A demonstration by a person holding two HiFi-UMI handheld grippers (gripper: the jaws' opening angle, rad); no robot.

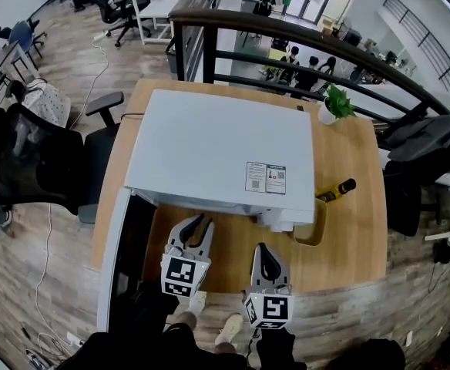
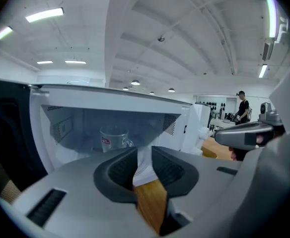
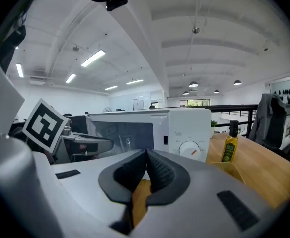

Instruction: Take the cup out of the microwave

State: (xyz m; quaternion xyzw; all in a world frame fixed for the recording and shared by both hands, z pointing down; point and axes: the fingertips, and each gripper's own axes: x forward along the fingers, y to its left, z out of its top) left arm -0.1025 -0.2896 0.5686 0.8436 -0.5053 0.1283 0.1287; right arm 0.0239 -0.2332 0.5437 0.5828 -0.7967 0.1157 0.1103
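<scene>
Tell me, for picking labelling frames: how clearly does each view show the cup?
Left gripper view: cup visible but dim in the shaded microwave cavity. Right gripper view: only a faint glassy outline. Head view: hidden under the microwave's top.

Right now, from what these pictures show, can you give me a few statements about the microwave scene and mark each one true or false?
1. The microwave has its door open. True.
2. A glass cup stands inside the microwave. True.
3. The left tool is holding the cup. False: its jaws are slightly apart with nothing between them, out in front of the microwave.
4. The bottle stands on top of the microwave. False: it stands on the table beside it.
5. The right tool has its jaws spread wide. False: they are together and hold nothing.
</scene>
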